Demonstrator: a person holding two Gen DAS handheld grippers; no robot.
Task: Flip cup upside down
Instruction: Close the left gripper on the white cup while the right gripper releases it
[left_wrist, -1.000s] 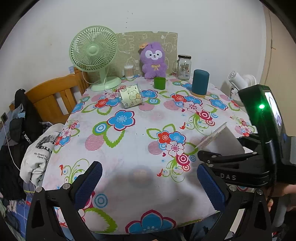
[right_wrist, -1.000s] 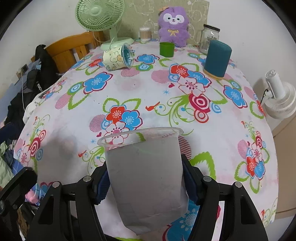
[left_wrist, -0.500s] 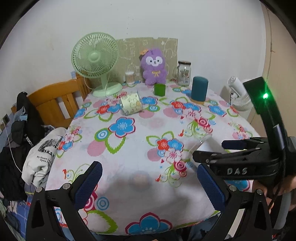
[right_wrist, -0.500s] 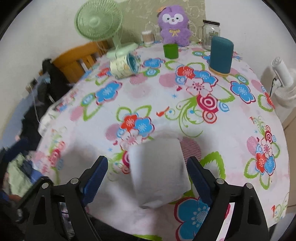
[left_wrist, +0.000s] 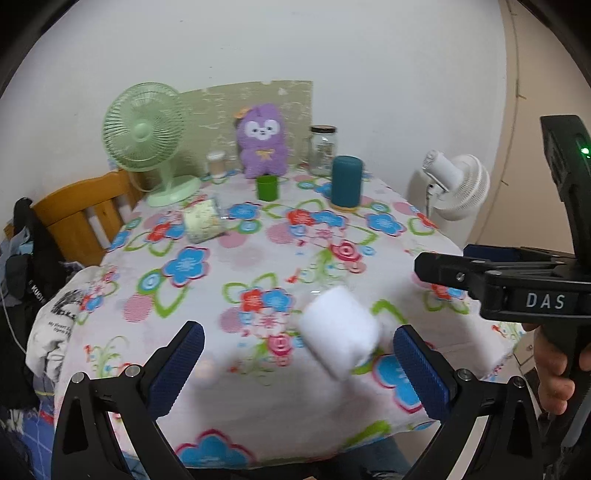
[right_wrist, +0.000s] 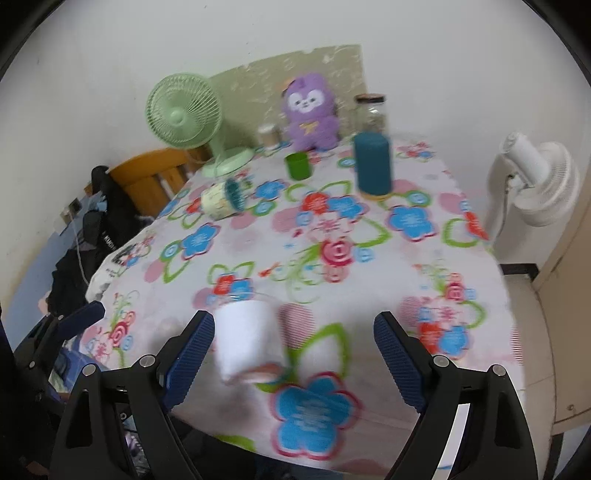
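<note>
A white translucent cup (left_wrist: 340, 332) lies on the flowered tablecloth (left_wrist: 236, 254) near the front edge, free of both grippers; it is blurred. It shows in the right wrist view (right_wrist: 245, 338) with its clear rim toward the far side and its base toward me. My left gripper (left_wrist: 295, 369) is open and empty, the cup just ahead between its fingers. My right gripper (right_wrist: 293, 360) is open and empty, the cup close to its left finger (right_wrist: 190, 350). The right gripper's body (left_wrist: 517, 291) shows at the right of the left wrist view.
A patterned cup (left_wrist: 203, 221) lies on its side mid-table. A green cup (left_wrist: 267, 187), teal cylinder (left_wrist: 346, 186), glass jar (left_wrist: 323, 149), purple plush (left_wrist: 263, 142) and green fan (left_wrist: 144, 129) stand at the back. A white fan (right_wrist: 535, 177) is right; a wooden chair (left_wrist: 81, 214) left.
My right gripper opened and let go of the cup, which now rests on the table. Both grippers pulled back and up from the table.
</note>
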